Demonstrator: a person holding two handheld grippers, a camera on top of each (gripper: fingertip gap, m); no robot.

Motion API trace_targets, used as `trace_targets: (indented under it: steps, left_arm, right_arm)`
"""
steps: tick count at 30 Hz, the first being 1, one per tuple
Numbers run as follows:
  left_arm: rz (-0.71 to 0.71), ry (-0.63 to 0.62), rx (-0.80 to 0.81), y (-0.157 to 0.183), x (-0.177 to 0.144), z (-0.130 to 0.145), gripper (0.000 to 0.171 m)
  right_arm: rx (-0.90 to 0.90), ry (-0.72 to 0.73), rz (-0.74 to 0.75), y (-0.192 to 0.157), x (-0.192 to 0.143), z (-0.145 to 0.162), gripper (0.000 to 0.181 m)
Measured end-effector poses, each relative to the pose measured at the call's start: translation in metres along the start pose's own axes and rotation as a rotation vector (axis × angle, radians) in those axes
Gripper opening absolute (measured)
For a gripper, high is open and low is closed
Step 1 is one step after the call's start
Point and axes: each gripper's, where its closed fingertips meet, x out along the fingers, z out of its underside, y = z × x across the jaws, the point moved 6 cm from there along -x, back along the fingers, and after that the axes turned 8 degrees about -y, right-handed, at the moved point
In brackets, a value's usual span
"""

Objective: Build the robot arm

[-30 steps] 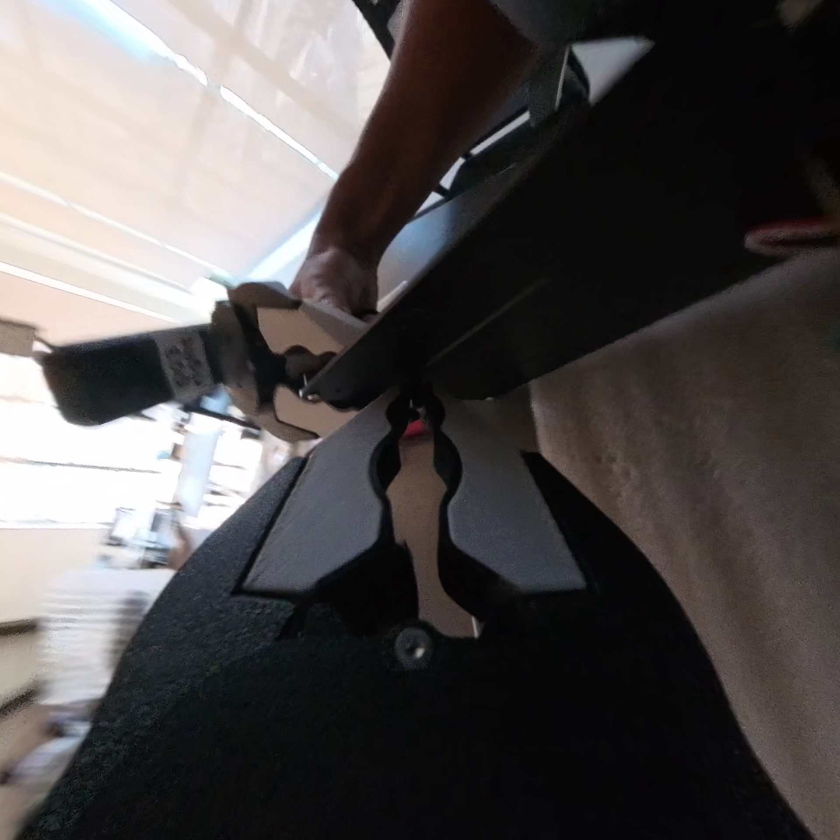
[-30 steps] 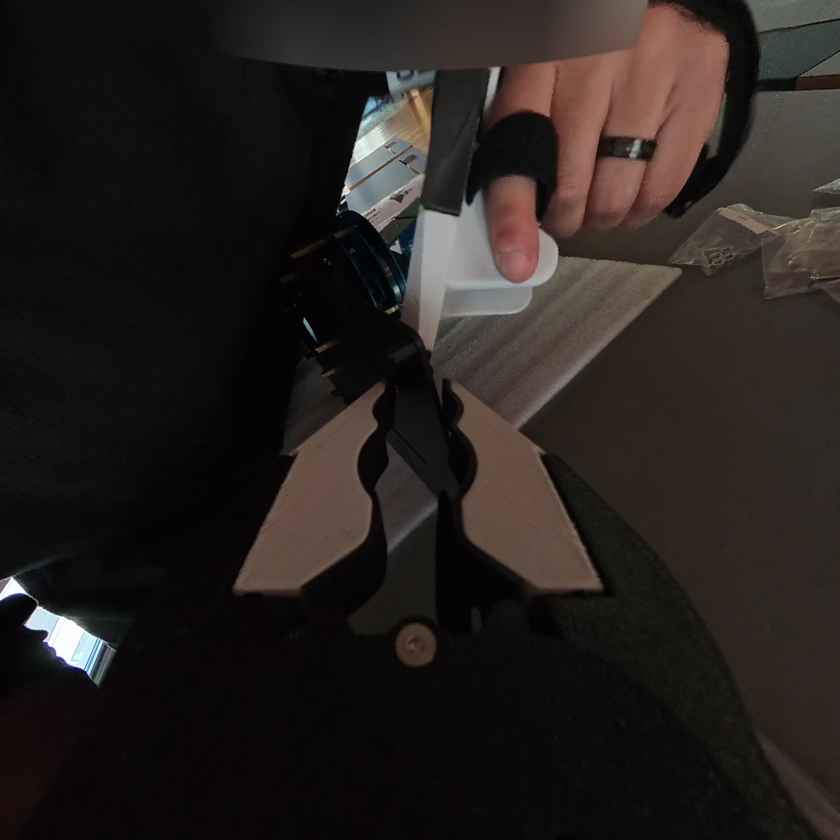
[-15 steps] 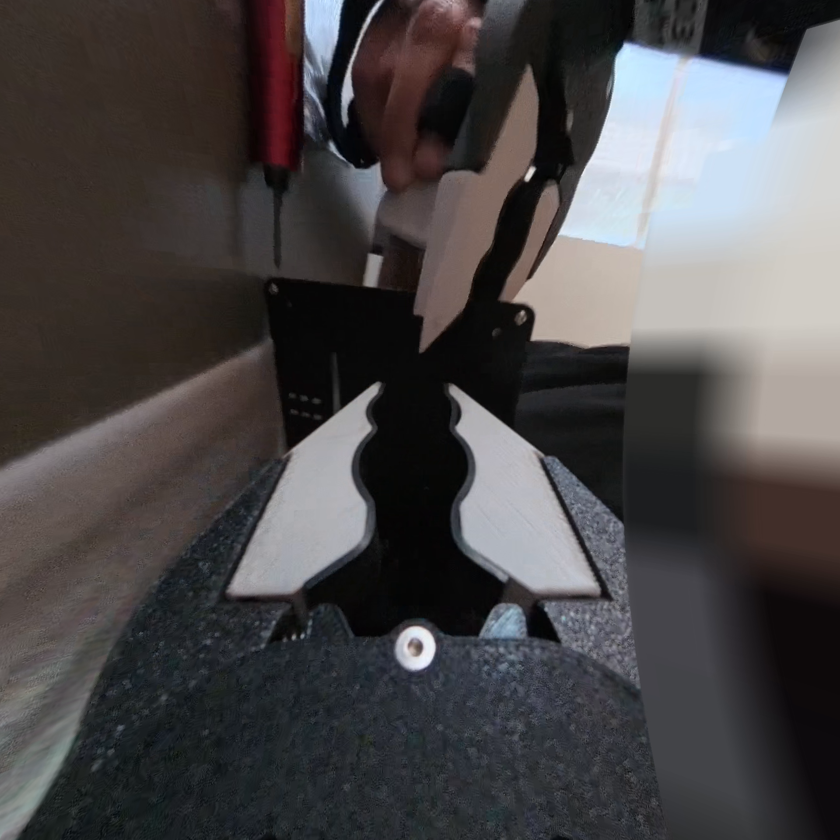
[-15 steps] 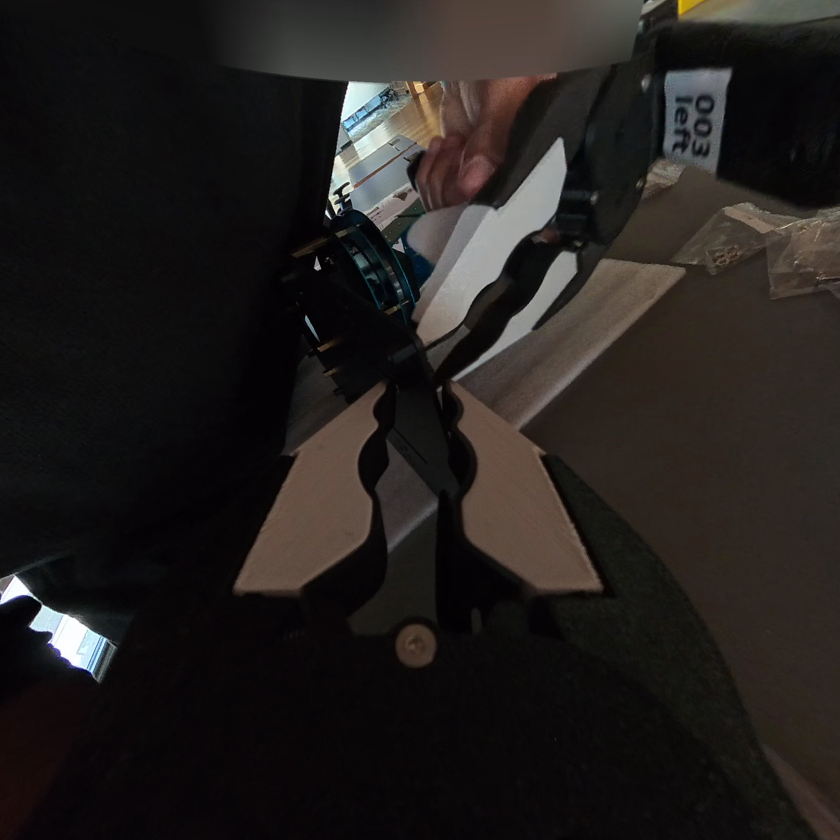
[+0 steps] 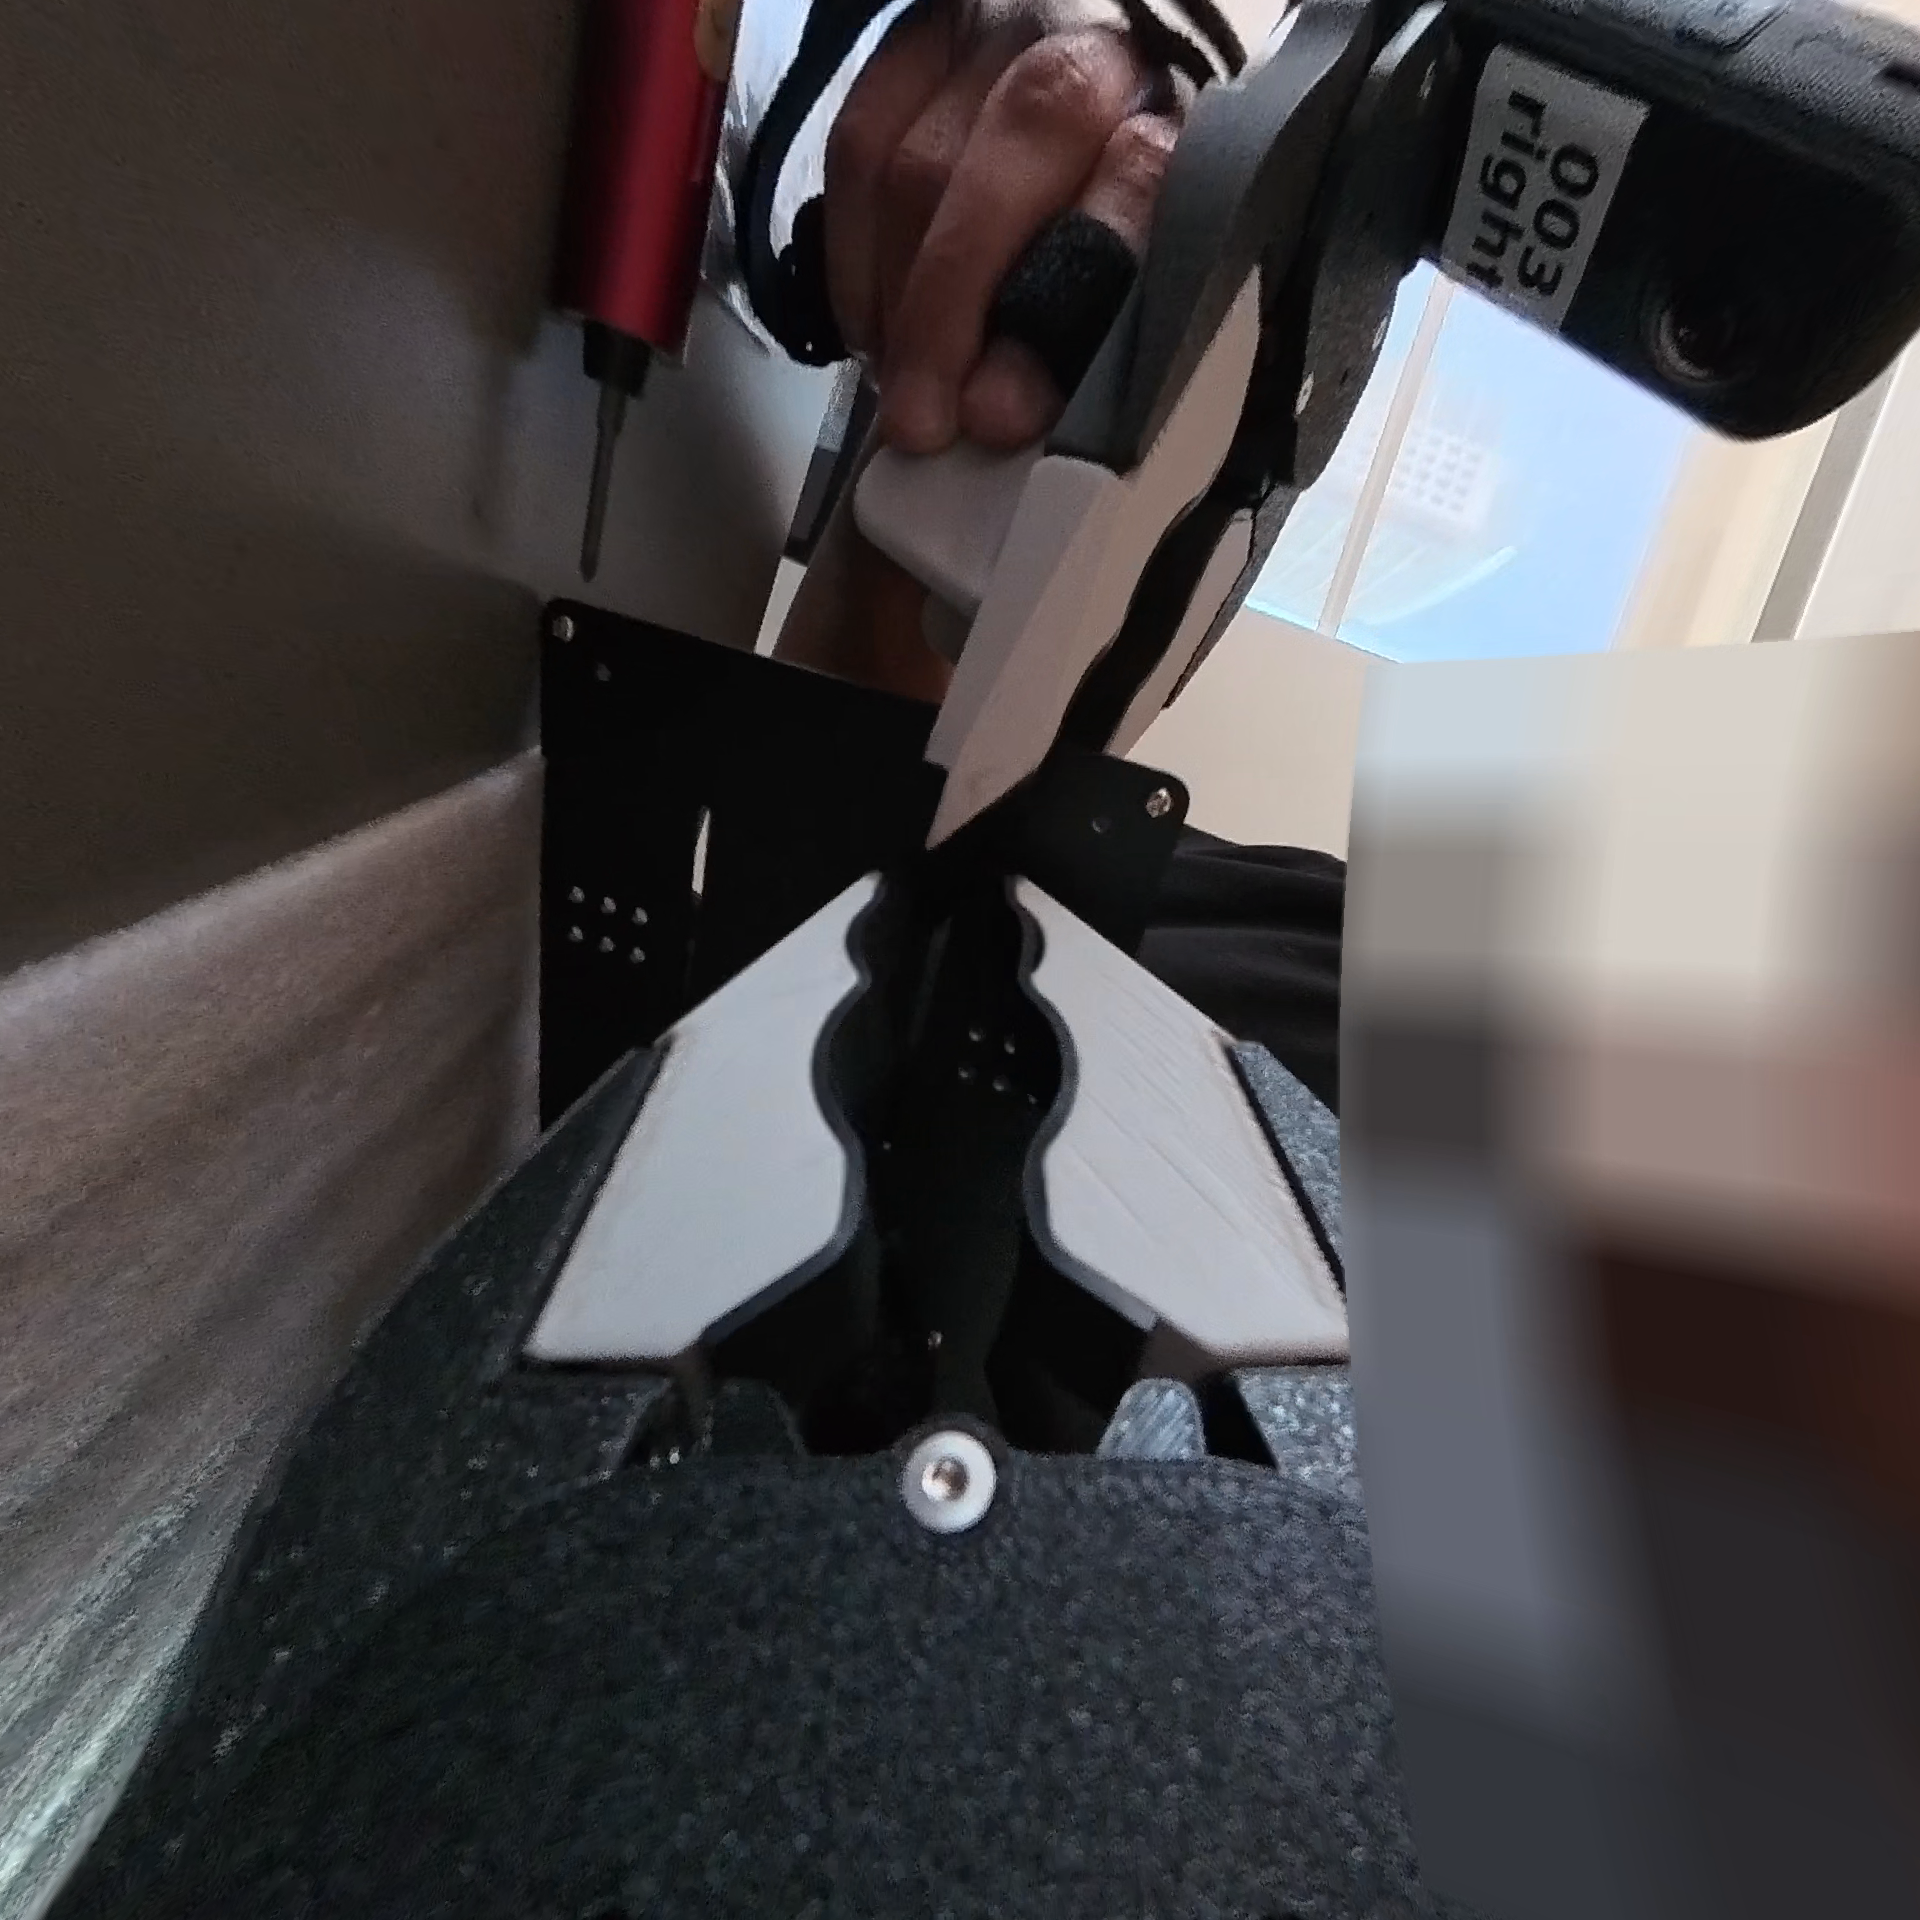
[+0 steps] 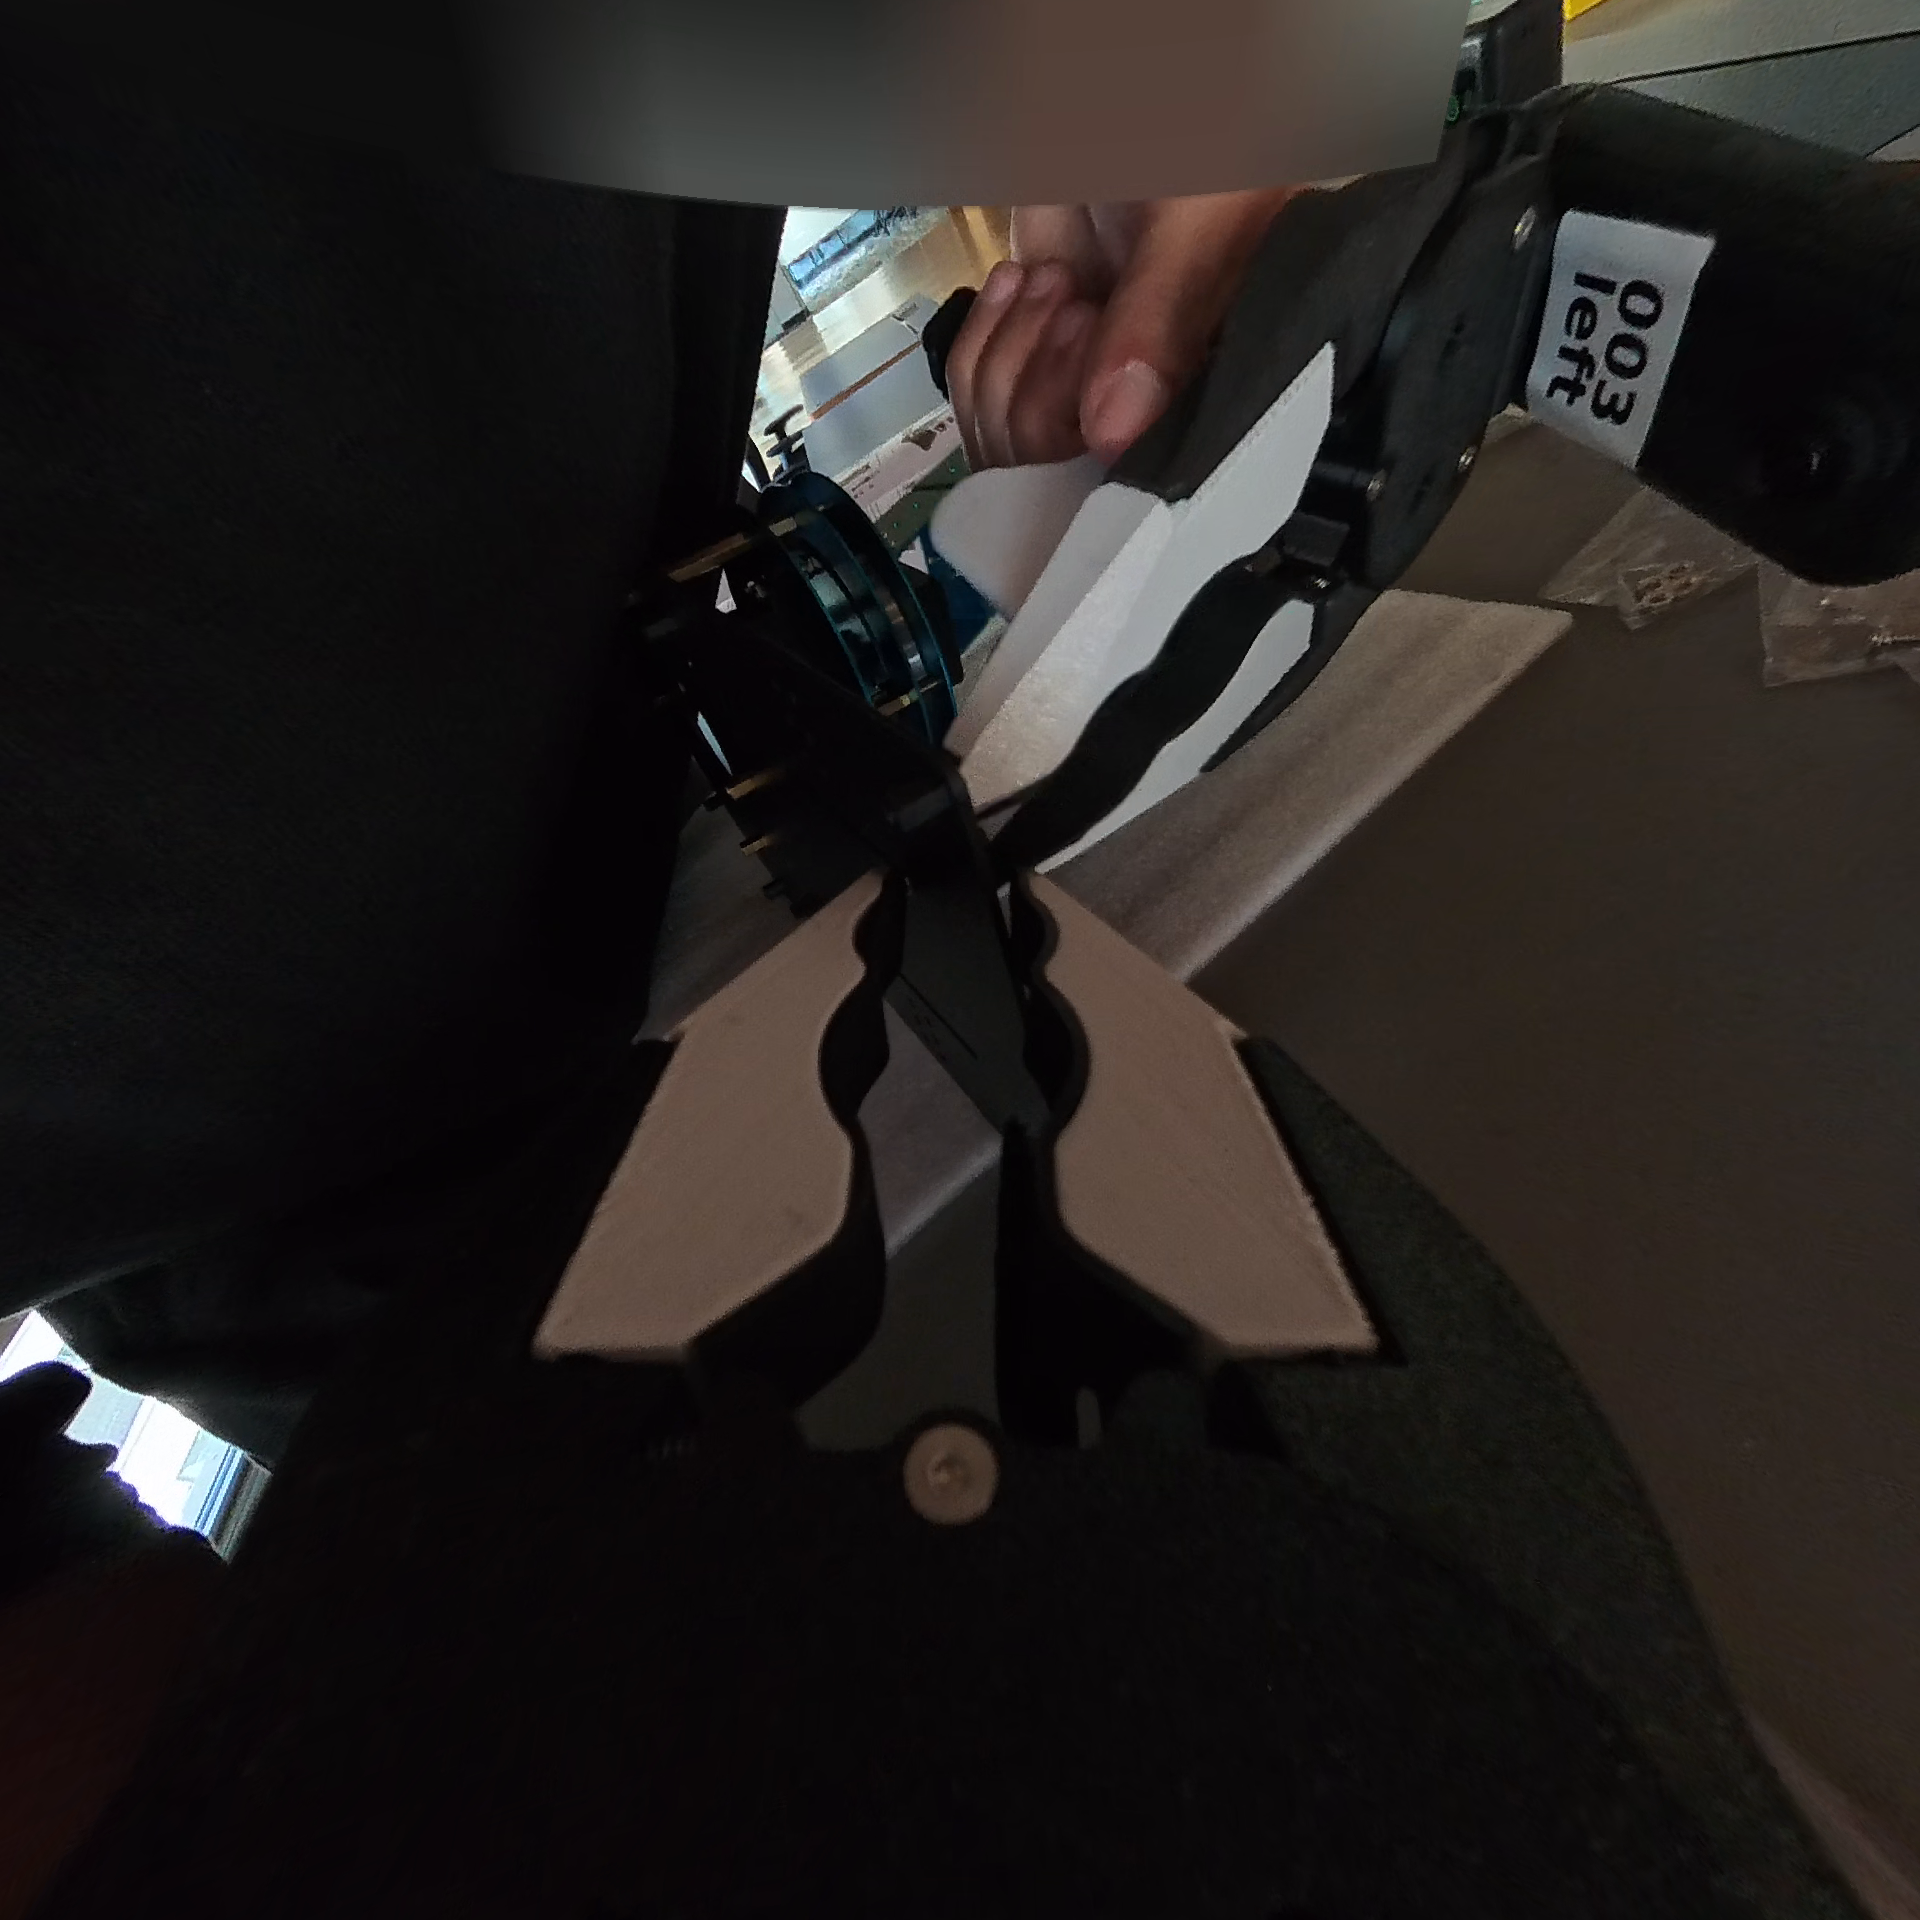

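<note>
Screwdriver (image 5: 636, 177) beside gripper-held black plate (image 5: 727, 790).

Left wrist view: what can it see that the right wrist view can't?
Only the left wrist view shows the red screwdriver at the top left and the bright window behind. Only the right wrist view shows the blue round part fixed to the black plate, the clear plastic bags on the table, and the white foam sheet. Both show the black plate, and both grippers: left gripper and right gripper meet at the plate.
</note>
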Motion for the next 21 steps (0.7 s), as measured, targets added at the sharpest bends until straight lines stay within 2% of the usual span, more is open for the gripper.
trace_targets:
  steps: [2, 5, 10, 12, 17, 21]
  left_arm:
    - [-0.009, -0.002, -0.009, -0.002, 0.0, 0.001, 0.02]
    - [-0.019, 0.011, 0.009, -0.001, 0.0, 0.001, 0.006]
    - [-0.111, -0.001, 0.186, 0.003, 0.0, 0.002, 0.006]
    - [-0.158, -0.019, 0.369, 0.005, 0.0, 0.003, 0.006]
    - [-0.33, -0.1, 0.98, 0.008, 0.001, 0.006, 0.006]
    - [-0.485, -0.161, 1.394, 0.01, 0.004, 0.01, 0.005]
  right_arm:
    - [0.0, 0.0, 0.0, 0.0, 0.0, 0.0, 0.019]
    - [0.0, -0.001, 0.002, 0.0, 0.0, 0.0, 0.02]
    - [-0.002, 0.005, 0.002, 0.0, 0.0, 0.0, 0.019]
    - [-0.004, 0.009, 0.0, 0.0, 0.0, 0.0, 0.019]
    - [-0.009, 0.007, 0.007, 0.0, 0.0, 0.0, 0.019]
    - [-0.015, 0.003, 0.011, -0.001, 0.0, 0.0, 0.019]
